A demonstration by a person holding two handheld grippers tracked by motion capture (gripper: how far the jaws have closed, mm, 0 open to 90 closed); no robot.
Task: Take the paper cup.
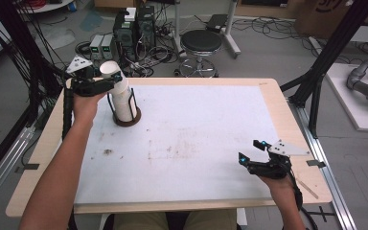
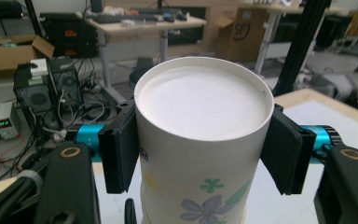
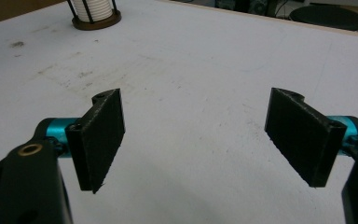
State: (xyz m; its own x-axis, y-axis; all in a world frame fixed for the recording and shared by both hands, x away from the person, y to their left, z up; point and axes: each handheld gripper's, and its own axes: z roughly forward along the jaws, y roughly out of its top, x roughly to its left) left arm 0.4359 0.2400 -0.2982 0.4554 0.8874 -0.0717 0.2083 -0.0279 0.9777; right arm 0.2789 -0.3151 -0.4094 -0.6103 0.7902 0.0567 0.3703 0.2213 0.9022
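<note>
At the far left corner of the worktop (image 1: 268,96), my left claw (image 2: 200,154) is clenched on the top paper cup (image 2: 200,140) of the stack standing in its black wire holder (image 1: 133,103), pads pressing its sides just under the rim. To do this well I judge I should lift straight up along the stack (a tilt could drag the next cup along or rock the holder) and squeeze no harder, since thin paper dents. My right claw (image 3: 193,135) hangs released over the near right part. White sheet, smudged brown; beyond it a stool (image 1: 201,43), computers, cables on the floor.
</note>
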